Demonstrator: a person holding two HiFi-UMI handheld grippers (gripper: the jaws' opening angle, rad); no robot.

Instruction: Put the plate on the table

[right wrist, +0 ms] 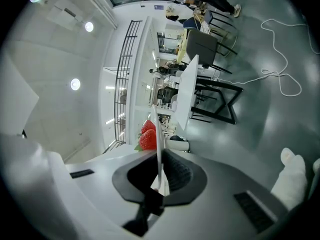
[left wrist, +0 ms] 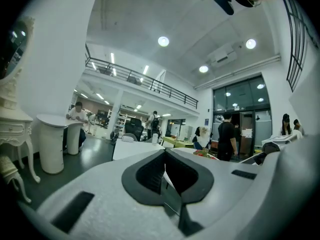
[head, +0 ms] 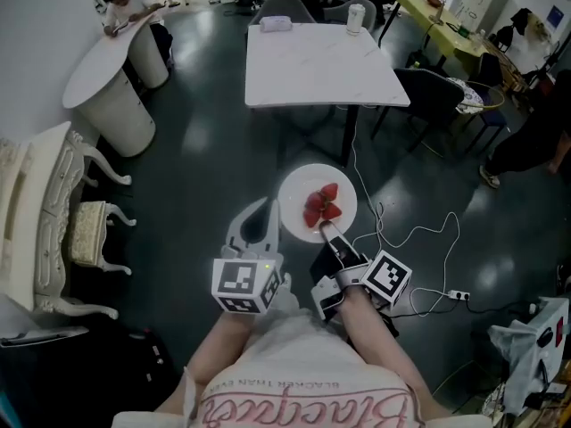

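R gripper [head: 328, 232] jaws are clamped narrow on near rim of white plate [head: 296, 193]; the rim is seen edge-on between the pads in right gripper view. Plate is held approx level in the air over dark floor [head: 196, 150], short of white table [head: 312, 69], not on it. Strawberries [head: 322, 205] are carried on plate. L gripper [head: 265, 210] jaws are closed together w/ nothing gripped, tip just beside plate's left rim.

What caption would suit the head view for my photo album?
Right tongs grip a white plate of strawberries above the dark floor, white table ahead.
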